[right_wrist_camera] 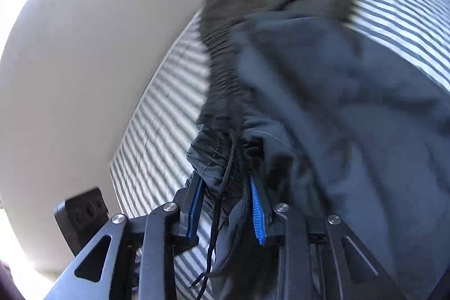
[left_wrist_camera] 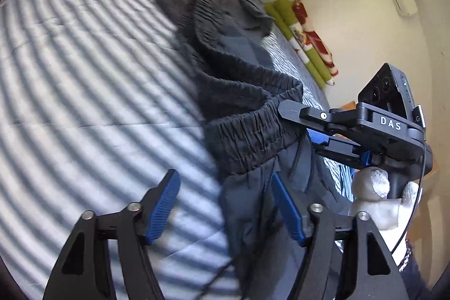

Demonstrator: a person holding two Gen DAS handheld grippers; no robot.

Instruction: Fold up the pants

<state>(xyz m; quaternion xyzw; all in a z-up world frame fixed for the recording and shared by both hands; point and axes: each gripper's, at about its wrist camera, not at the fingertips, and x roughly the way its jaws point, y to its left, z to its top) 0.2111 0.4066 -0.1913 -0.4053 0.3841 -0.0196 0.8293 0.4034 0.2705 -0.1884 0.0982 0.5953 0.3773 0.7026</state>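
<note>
Pants [left_wrist_camera: 242, 114]: dark navy, gathered elastic waistband, black drawcord; bunched and lifted above the bed, trailing away across it toward the far edge. Fabric blurred in the right wrist view.

Bed cover [left_wrist_camera: 84, 92]: grey-and-white stripes, spread flat beneath the pants, filling the left of the left wrist view.

Left gripper [left_wrist_camera: 225, 204]: black frame, blue ribbed pads, jaws spread wide. One pad stands clear over the striped cover; the other lies against the pants below the waistband. Nothing is pinched between them.

Drawcord [right_wrist_camera: 225, 187]: black braided, hanging from the waistband down between the right gripper's pads, ends loose.

Right gripper [left_wrist_camera: 306, 128]: black, lettered "DAS", reaching in from the right to the waistband end. In its own view the right gripper [right_wrist_camera: 226, 204] has its jaws drawn in on gathered waistband cloth.

Gloved hand [left_wrist_camera: 374, 196]: pale knit glove, wrapped around the right gripper's handle.

Folded blanket [left_wrist_camera: 306, 38]: green, red and white, lying along the bed's far side near the wall.
</note>
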